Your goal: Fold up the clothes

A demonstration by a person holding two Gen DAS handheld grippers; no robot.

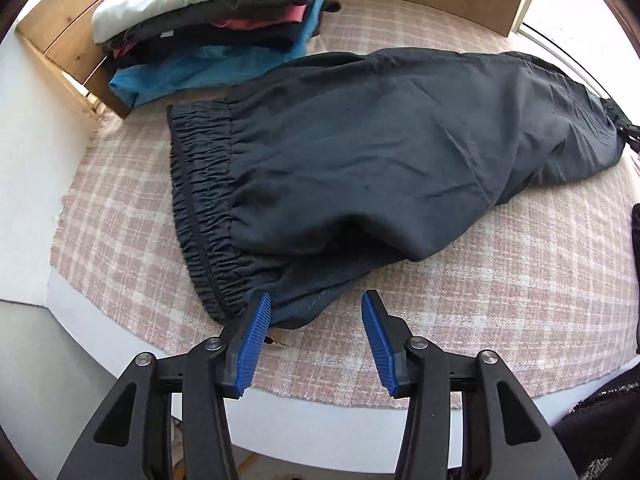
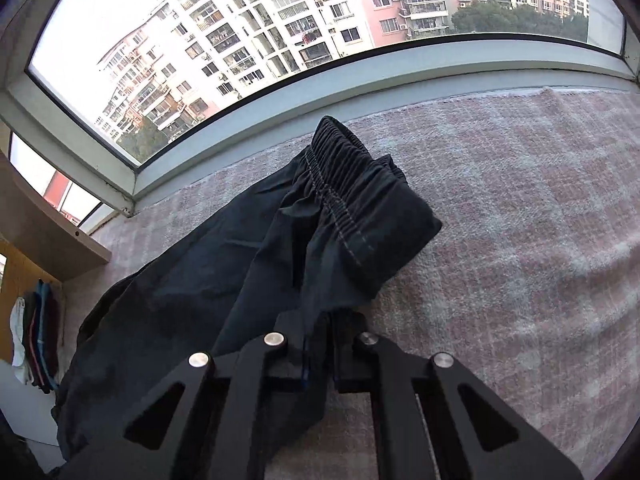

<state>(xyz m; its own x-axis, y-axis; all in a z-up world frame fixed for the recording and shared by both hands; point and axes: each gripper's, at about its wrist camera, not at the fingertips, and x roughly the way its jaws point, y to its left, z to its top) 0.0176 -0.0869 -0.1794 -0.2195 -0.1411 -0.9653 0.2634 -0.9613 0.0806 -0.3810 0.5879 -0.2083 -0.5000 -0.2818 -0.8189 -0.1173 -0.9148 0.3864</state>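
Left wrist: left tool (image 1: 316,316) gaping wide beside dark trousers (image 1: 380,152).
Right tool (image 2: 320,344) pinching trousers; keep cloth taut, edges aligned.

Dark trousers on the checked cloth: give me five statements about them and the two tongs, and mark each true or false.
1. The left tongs are open. True.
2. The right tongs are open and hold nothing. False: they are shut on the dark trousers.
3. A stack of folded clothes sits beyond the trousers in the left wrist view. True.
4. The trousers lie on a bare wooden floor. False: they lie on a pink checked cloth.
5. The trousers are already on top of the stack. False: they lie on the cloth beside it.
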